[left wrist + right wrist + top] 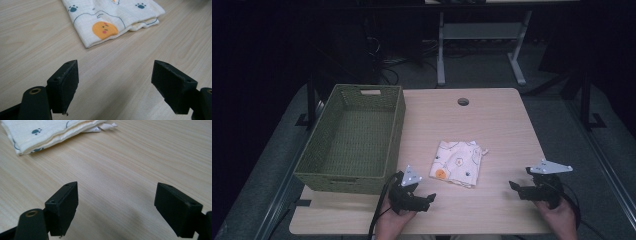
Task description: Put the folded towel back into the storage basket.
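Both grippers, left (424,199) and right (518,187), rest on the pale wooden bench (502,130), fingers spread wide and empty, flanking the folded cream printed cloth (457,162) ahead between them, ready for approach.

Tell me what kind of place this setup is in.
Probably a lab or office workroom. A light wooden desk with a cable hole stands on grey carpet, another desk's white legs and loose cables show behind it, and a folded printed cloth and a green woven basket lie staged before two open grippers.
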{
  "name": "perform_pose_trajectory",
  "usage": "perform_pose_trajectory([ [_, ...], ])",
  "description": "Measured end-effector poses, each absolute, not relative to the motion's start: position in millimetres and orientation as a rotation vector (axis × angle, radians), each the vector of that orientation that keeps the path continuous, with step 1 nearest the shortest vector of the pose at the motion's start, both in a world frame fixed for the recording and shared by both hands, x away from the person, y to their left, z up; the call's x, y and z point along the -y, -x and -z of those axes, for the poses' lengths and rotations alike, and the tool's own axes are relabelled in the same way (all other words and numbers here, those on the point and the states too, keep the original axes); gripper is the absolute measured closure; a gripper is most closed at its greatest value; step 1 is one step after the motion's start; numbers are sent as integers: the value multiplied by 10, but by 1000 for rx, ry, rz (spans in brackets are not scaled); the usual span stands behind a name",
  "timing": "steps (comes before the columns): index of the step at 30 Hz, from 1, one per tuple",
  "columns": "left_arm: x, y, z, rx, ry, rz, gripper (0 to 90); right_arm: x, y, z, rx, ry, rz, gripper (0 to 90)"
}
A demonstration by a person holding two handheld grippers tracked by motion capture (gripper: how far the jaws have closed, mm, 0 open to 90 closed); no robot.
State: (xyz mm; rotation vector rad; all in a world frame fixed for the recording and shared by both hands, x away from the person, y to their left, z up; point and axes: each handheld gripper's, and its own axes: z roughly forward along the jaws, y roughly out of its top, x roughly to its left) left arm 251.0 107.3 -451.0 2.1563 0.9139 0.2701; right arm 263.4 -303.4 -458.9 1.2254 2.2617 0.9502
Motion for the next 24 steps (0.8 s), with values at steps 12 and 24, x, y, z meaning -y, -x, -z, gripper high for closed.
perform_pose_trajectory([
  [12,-1105,-2501,4512,-920,-2147,-274,229,2962,-2630,4589,-2260,-1225,-942,189],
  [24,-951,-2532,4454,-867,-2194,-278,229,2957,-2633,4589,-2247,-1233,-935,183],
])
